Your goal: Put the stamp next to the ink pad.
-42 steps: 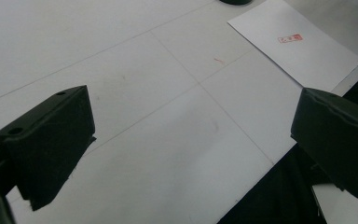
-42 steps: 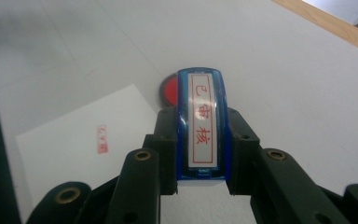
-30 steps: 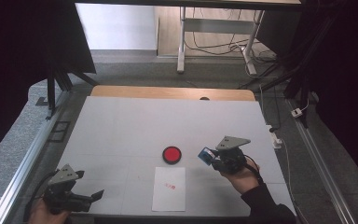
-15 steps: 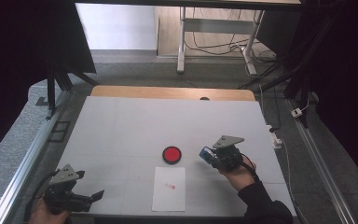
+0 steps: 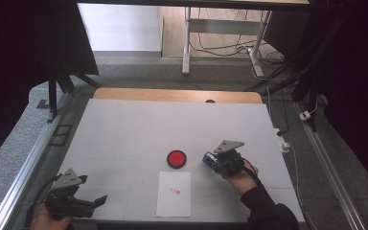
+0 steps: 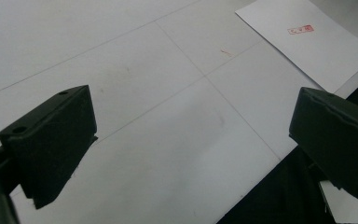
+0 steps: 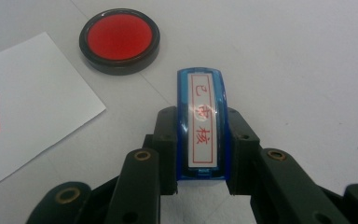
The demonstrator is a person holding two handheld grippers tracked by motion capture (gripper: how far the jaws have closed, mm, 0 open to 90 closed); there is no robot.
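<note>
Right tool (image 5: 210,160) clamped on blue stamp (image 7: 201,122), drawn back a little toward lower right of the high view.

Stamp sits between the closed jaws, label up, low over the bench (image 5: 124,124) just right of the red ink pad (image 5: 176,158). Paper (image 5: 174,193) at lower centre already carries a red imprint (image 5: 174,191), so stamping looks done; probably retreat or set-down next. Left tool (image 5: 98,200) wide open, empty, parked lower left, unchanged.

Lab: framed white table (image 5: 124,129), floor cables (image 5: 220,48).
</note>
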